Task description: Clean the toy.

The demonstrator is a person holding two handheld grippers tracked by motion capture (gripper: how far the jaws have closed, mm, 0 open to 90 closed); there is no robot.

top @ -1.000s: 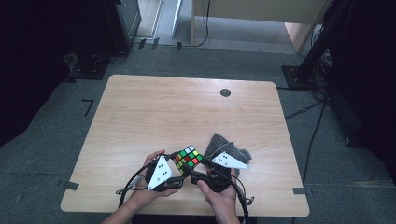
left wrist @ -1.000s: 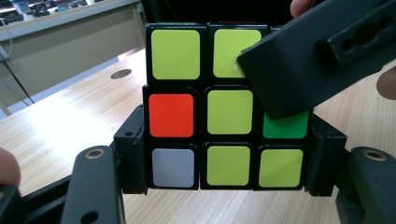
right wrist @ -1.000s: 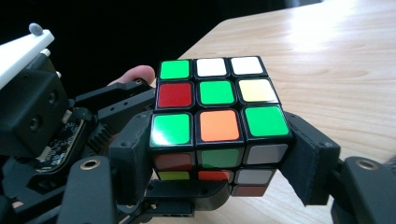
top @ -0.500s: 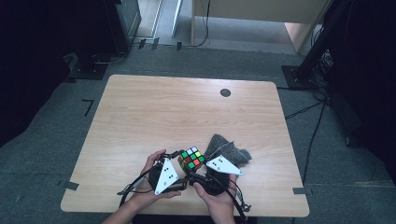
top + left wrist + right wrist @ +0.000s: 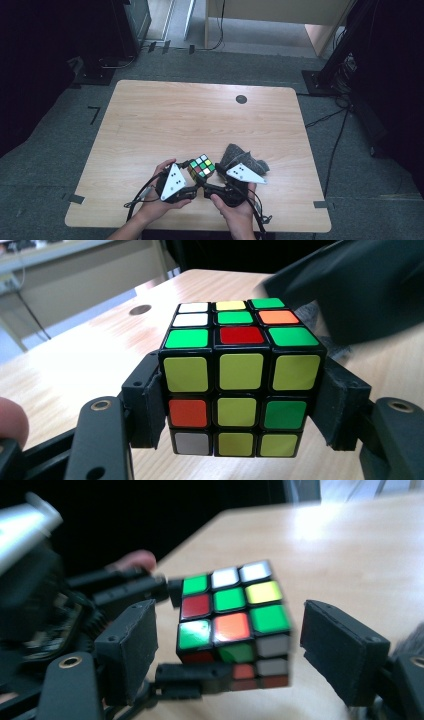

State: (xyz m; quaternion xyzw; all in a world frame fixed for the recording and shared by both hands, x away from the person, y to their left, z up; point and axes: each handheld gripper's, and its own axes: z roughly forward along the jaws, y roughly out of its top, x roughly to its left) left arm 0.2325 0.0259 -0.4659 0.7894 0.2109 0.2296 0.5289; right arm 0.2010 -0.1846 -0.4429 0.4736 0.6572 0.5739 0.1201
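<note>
Left gripper view has the left gripper (image 5: 240,410) clamped on the puzzle cube (image 5: 239,390), one black pad pressed on each side of it, mostly yellow face toward the camera and a green, white and red mix on top. A blurry dark shape sits just past the cube on the right side of that view; can't tell what it is from there.

In the right gripper view, the right gripper (image 5: 225,650) has its jaws spread apart around the same cube (image 5: 232,617), with a visible gap on both sides, so the pads aren't touching it. Those jaws have just been opening, and the cube sits between them without being pinched. The left gripper's thin black jaws come in from the left there and grab the cube low down.

High view: both hands sit at the near edge of the wooden table (image 5: 200,115), left gripper (image 5: 192,177) and right gripper (image 5: 215,175) meeting at the cube (image 5: 201,167), which is held just off the tabletop. A grey cloth (image 5: 235,155) lies crumpled right beside the right gripper. Farther back there's a small dark round hole (image 5: 241,99) in the table.
</note>
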